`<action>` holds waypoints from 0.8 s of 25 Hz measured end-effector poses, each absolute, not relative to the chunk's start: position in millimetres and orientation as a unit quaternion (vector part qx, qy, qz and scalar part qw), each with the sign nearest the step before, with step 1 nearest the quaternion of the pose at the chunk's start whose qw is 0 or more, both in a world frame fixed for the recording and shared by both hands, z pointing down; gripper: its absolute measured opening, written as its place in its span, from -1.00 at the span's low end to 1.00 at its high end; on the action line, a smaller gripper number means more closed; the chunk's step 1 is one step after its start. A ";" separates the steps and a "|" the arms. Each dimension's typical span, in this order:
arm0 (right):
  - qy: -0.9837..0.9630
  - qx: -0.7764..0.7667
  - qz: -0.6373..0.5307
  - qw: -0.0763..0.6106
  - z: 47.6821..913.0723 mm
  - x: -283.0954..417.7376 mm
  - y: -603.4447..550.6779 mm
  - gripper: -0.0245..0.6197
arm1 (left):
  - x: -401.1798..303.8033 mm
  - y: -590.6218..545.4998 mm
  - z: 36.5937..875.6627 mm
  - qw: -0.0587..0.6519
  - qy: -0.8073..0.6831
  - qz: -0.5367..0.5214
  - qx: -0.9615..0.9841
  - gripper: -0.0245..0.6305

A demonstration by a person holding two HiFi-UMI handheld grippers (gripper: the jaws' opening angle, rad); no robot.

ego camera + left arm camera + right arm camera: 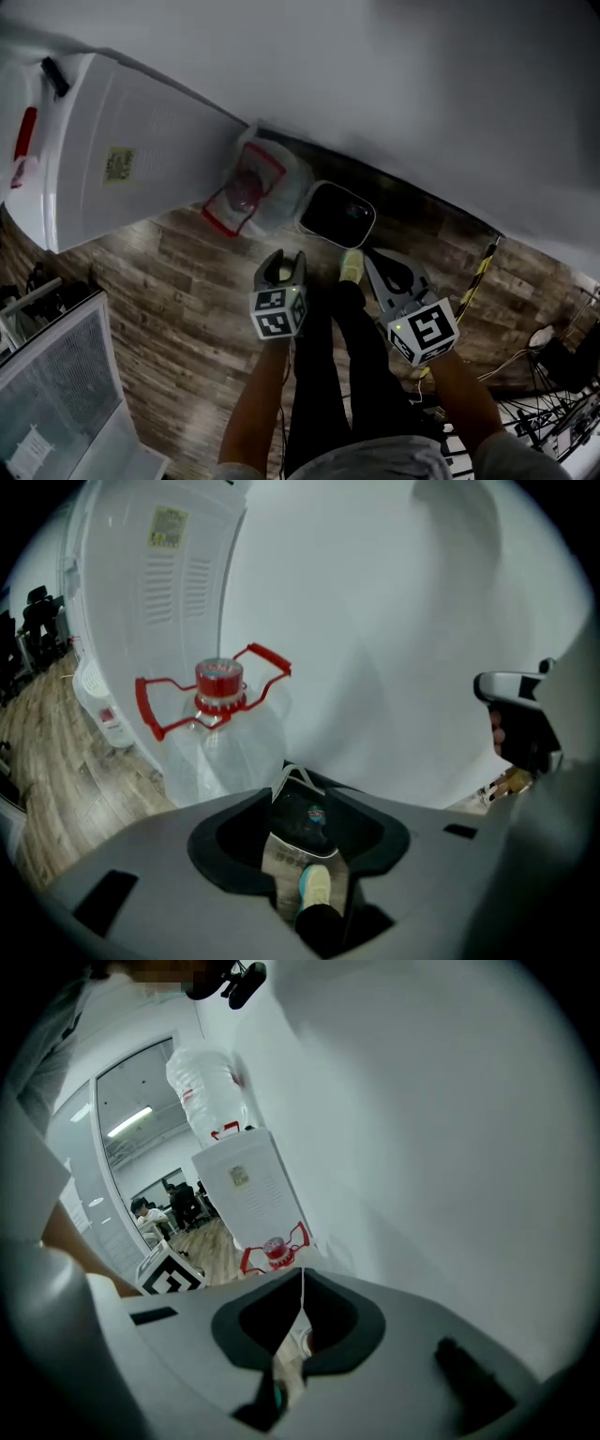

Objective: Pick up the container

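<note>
The container is a big clear water jug (251,192) with a red cap and red carrying handle, lying on the wood floor against the wall. In the left gripper view the jug (220,733) stands ahead and left of the jaws; in the right gripper view the jug (272,1252) shows small, just past the jaws. My left gripper (281,262) hangs above the floor short of the jug, open, with only floor and a shoe (317,885) visible through its gap. My right gripper (375,267) hovers to the right, its jaws meeting in a thin line, shut on nothing.
A white water dispenser (112,159) stands left of the jug. A dark bin with a white rim (337,214) sits right of the jug, by the wall. The person's black-trousered legs (347,356) are below the grippers. Cables and stands (553,384) crowd the right; a mesh cabinet (56,375) sits lower left.
</note>
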State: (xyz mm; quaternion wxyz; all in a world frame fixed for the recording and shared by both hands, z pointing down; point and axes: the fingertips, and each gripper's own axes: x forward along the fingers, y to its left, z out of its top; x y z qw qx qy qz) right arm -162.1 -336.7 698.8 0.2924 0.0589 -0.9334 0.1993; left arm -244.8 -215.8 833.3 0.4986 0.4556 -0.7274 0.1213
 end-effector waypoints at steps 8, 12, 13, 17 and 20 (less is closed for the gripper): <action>-0.918 0.078 0.238 0.308 793.6 -141.0 -309.5 -0.84 | -247.3 -206.0 977.3 0.527 -0.710 0.160 0.439 -0.37; -0.910 0.105 0.263 0.304 811.2 -131.1 -299.0 -0.84 | -254.4 -210.1 1028.8 0.527 -0.705 0.163 0.446 -0.36; -0.906 0.112 0.270 0.305 815.5 -127.0 -298.0 -0.84 | -254.4 -212.0 1039.2 0.528 -0.700 0.168 0.451 -0.36; -0.895 0.119 0.290 0.318 832.3 -107.6 -291.2 -0.84 | -246.4 -229.4 1053.7 0.528 -0.677 0.186 0.478 -0.36; -0.897 0.125 0.288 0.310 830.4 -108.0 -292.9 -0.84 | -243.5 -235.9 1049.9 0.530 -0.672 0.182 0.484 -0.35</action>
